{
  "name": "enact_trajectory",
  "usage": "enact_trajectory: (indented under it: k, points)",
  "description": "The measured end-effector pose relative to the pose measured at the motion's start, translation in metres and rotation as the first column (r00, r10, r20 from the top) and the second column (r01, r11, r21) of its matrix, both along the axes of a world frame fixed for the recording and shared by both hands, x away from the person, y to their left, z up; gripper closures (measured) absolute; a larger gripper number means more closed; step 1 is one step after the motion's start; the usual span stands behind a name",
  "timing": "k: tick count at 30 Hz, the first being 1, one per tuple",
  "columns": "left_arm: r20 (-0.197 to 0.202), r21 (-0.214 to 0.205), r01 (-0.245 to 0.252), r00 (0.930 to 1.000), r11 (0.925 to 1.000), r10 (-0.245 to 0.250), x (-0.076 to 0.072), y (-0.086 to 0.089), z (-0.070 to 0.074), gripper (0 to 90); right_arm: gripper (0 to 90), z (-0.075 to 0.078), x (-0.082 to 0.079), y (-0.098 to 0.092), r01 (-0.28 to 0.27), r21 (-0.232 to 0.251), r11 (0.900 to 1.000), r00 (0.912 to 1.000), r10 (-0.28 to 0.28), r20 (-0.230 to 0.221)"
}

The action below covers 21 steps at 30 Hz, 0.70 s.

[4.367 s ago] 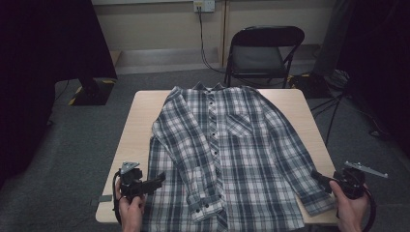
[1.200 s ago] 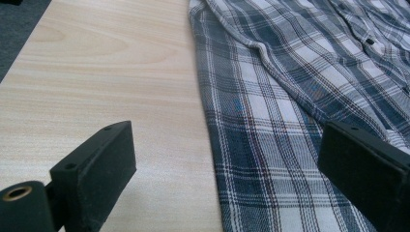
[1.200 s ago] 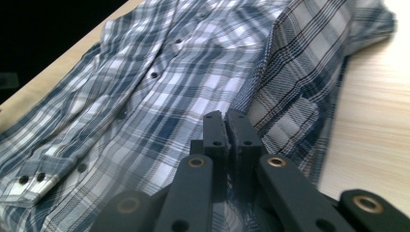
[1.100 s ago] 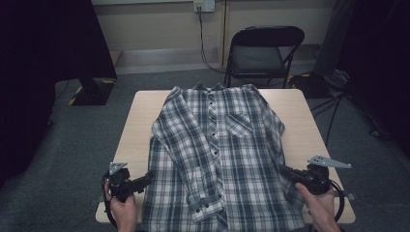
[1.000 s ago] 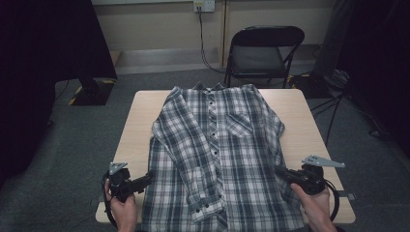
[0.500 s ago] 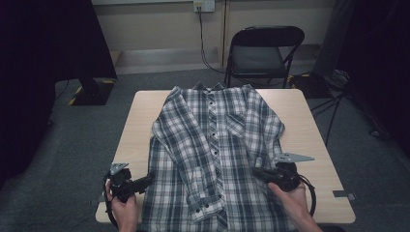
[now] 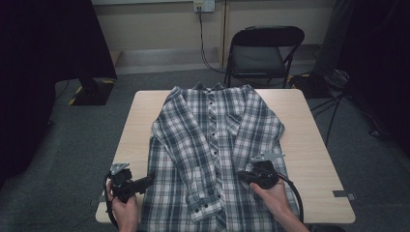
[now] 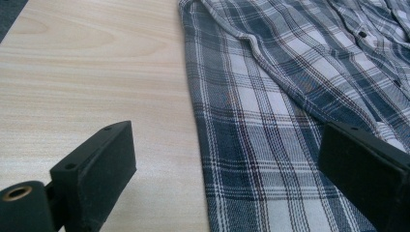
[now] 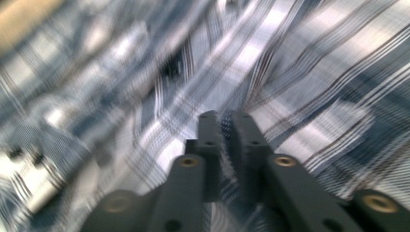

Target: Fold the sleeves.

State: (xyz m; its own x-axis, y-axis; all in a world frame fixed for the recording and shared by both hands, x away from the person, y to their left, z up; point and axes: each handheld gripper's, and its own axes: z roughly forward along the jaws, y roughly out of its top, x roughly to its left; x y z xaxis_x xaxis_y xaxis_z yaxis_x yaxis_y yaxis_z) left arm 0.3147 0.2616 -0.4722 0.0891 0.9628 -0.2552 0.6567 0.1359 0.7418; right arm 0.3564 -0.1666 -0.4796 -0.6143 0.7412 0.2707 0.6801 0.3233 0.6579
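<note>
A blue and white plaid shirt (image 7: 212, 145) lies flat and buttoned on the wooden table (image 7: 300, 125), collar at the far side. Its left sleeve is folded across the front, with the cuff (image 7: 203, 205) near the hem. My right gripper (image 7: 242, 175) rests low over the shirt's right half with the right sleeve (image 7: 263, 145) drawn inward. In the blurred right gripper view its jaws have just been opening slightly and stand almost together (image 9: 226, 121), with a thin fold of plaid cloth (image 9: 314, 72) between them. My left gripper (image 7: 149, 180) is open beside the shirt's left edge (image 8: 270, 121), jaws (image 8: 227, 145) astride that edge.
Bare table (image 8: 72, 72) lies left of the shirt. A black folding chair (image 7: 263, 50) stands behind the table's far edge, with cables on the floor at the right. A small grey piece (image 7: 344, 195) lies near the table's front right corner.
My right gripper has moved left from the table's right edge onto the shirt, bringing the right sleeve inward over the body. The left gripper has stayed put.
</note>
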Motion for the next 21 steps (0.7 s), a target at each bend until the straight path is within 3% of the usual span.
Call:
enact_trajectory:
  k: [3,4,5,6,9,10,12,16,19,21]
  points:
    - [-0.002,-0.003,-0.002,1.0,1.0,0.002,0.0,0.0,0.0,5.8,69.8,-0.007,0.002,0.001,0.009,-0.031,0.9995,0.9996,-0.01,-0.025]
    - [-0.001,-0.002,-0.001,1.0,1.0,0.001,0.0,0.0,0.0,5.8,64.0,-0.006,0.003,0.001,-0.017,-0.024,0.9996,0.9995,0.016,-0.028]
    - [-0.001,-0.002,-0.002,1.0,1.0,0.002,0.0,0.0,0.0,5.8,56.0,-0.004,0.002,0.0,-0.028,-0.005,0.9996,0.9994,0.028,-0.021]
    - [0.001,-0.003,-0.003,1.0,1.0,0.003,-0.001,0.0,0.0,5.8,47.1,0.0,0.002,-0.003,-0.002,0.016,0.9999,0.9999,0.002,-0.012]
    - [-0.002,-0.004,-0.002,1.0,1.0,0.002,0.0,0.0,0.0,5.8,35.0,0.011,0.0,-0.013,0.011,0.079,0.9968,0.9998,-0.012,0.013]
    - [-0.003,-0.003,0.001,1.0,1.0,-0.001,0.0,0.0,0.0,5.8,30.8,0.021,-0.004,-0.025,0.029,0.121,0.9922,0.999,-0.033,0.032]
    - [-0.003,-0.003,0.002,1.0,1.0,-0.002,0.0,-0.001,0.0,5.8,28.5,0.023,-0.006,-0.03,0.039,0.127,0.9911,0.9982,-0.045,0.041]
    - [-0.003,-0.004,0.003,1.0,1.0,-0.003,0.0,-0.001,0.0,5.8,25.8,0.034,-0.015,-0.065,0.103,0.182,0.9778,0.9907,-0.117,0.069]
    - [-0.004,-0.005,0.002,1.0,1.0,-0.002,0.0,-0.002,-0.001,5.8,25.2,0.028,-0.026,-0.079,0.144,0.177,0.9737,0.9859,-0.156,0.059]
    - [-0.001,-0.006,0.002,1.0,1.0,-0.002,0.0,-0.002,0.0,5.8,24.9,0.02,-0.035,-0.079,0.127,0.167,0.9777,0.99,-0.135,0.039]
